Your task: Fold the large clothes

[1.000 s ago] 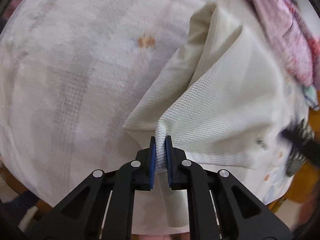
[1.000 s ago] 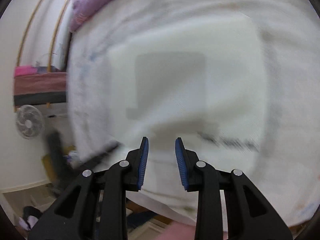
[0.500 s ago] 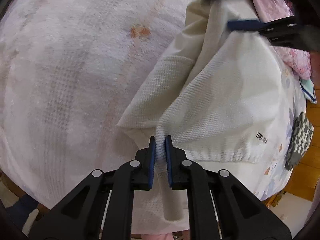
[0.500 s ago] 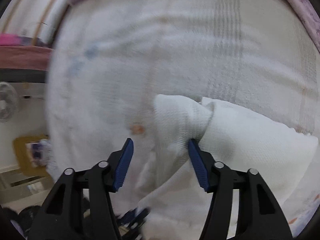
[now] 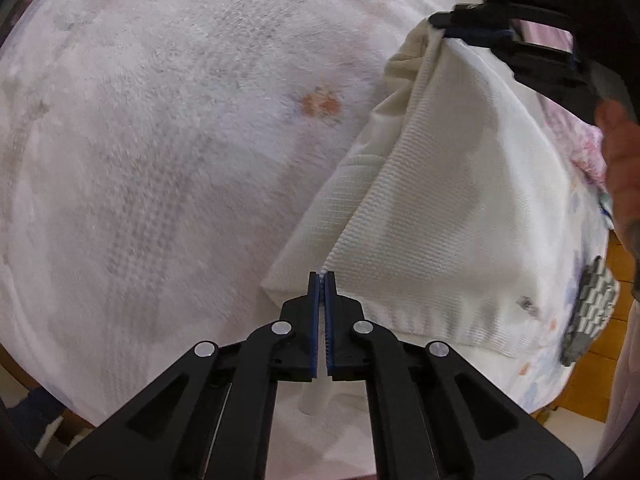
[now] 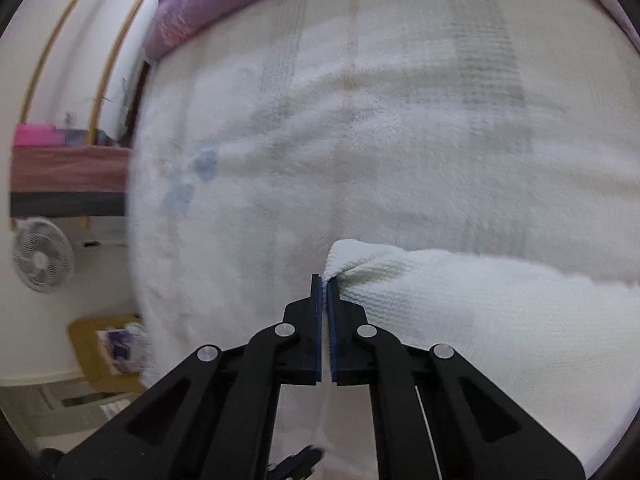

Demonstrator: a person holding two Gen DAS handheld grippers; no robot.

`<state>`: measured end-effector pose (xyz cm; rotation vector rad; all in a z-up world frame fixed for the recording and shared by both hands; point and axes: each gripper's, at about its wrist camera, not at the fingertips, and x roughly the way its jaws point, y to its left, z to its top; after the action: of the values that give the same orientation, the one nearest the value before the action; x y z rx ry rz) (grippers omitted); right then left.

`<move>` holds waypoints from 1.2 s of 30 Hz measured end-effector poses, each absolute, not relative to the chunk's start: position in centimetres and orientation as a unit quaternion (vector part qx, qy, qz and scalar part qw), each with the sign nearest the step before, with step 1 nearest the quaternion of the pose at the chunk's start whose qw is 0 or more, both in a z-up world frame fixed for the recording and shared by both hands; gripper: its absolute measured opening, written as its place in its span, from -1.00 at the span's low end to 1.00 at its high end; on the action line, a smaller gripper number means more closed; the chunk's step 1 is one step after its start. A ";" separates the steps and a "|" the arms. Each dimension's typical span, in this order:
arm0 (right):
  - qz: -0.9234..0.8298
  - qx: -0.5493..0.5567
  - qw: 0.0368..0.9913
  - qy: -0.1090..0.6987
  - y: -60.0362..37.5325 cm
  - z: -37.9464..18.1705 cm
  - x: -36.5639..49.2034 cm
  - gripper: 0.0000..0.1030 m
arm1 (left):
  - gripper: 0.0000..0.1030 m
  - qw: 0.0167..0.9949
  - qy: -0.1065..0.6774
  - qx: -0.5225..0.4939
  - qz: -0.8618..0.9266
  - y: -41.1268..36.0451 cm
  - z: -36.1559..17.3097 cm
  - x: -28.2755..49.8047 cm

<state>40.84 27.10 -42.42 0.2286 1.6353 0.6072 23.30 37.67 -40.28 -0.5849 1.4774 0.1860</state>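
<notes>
Left wrist view: your left gripper (image 5: 322, 280) sits at 6 o'clock w/ jaws pressed together on a bunched fold of the white knit garment (image 5: 448, 216). A strip of that knit hangs down between the fingers toward the bottom edge. From the pinch, the garment fans up and out toward 1–3 o'clock, lying partly folded on the fluffy white blanket (image 5: 168, 168); a ribbed hem runs along its lower edge at approx 4 o'clock. A small orange mark (image 5: 321, 103) shows on the blanket near centre, just left of the garment. At 1 o'clock your right gripper (image 5: 460, 34) is closed on the garment's far corner, lifting it off the blanket. Your hand shows as a blurred patch at 3 o'clock. A grey-and-white patterned cloth (image 5: 592, 308) lies at the blanket's edge at 4 o'clock; pink fabric (image 5: 588, 152) sits behind the garment.

Right wrist view: a fan (image 6: 42, 255) stands at 9 o'clock, beside the bed. A purple pillow (image 6: 224, 0) lies at 11 o'clock on the blanket (image 6: 360, 140). Your right gripper (image 6: 325, 282) at 6 o'clock has jaws clamped together on the garment's (image 6: 480, 320) corner, which puckers at the tips; the rest spreads toward 4 o'clock.
</notes>
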 end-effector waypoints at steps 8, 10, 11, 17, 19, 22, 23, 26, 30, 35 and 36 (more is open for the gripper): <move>0.269 0.119 0.614 0.733 25.0 -43.2 40.9 -0.62 | -0.65 0.681 0.688 -0.234 0.088 37.3 -41.5 24.2; 0.279 0.090 0.637 0.713 22.8 -39.5 40.0 0.17 | -0.40 0.693 0.685 -0.194 0.114 37.3 -39.0 23.9; 0.274 0.080 0.646 0.708 21.7 -38.2 39.6 0.29 | -0.30 0.695 0.685 -0.179 0.123 37.4 -38.2 23.8; 0.237 0.012 0.689 0.685 12.7 -33.2 33.4 -0.09 | -0.84 0.720 0.663 -0.202 0.044 33.3 -34.9 24.0; 0.217 -0.003 0.663 0.716 10.9 -36.3 30.4 -0.51 | -0.93 0.711 0.676 -0.188 0.033 32.3 -36.7 24.2; 0.179 0.033 0.588 0.789 8.7 -43.9 26.9 -0.75 | -1.00 0.671 0.723 -0.163 0.027 30.6 -43.7 24.3; 0.167 0.046 0.574 0.800 8.1 -46.7 25.4 -0.77 | -1.00 0.669 0.723 -0.170 0.027 30.5 -45.2 24.1; 0.148 0.061 0.575 0.803 7.5 -45.4 24.0 -0.79 | -0.99 0.668 0.727 -0.159 0.028 30.3 -43.3 23.6; 0.129 0.033 0.557 0.820 7.0 -45.8 20.5 -0.79 | -0.99 0.651 0.743 -0.152 0.034 29.8 -44.0 21.6; 0.107 0.077 0.541 0.830 6.0 -46.5 21.5 -0.78 | -0.98 0.657 0.738 -0.149 0.043 30.0 -42.2 22.2; 0.117 0.079 0.571 0.809 5.7 -43.8 22.7 -0.73 | -0.98 0.673 0.723 -0.150 0.041 30.2 -40.2 22.9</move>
<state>22.74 5.71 -43.83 0.1864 1.8980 0.2740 22.88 30.23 -40.22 -0.3368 1.6273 0.0933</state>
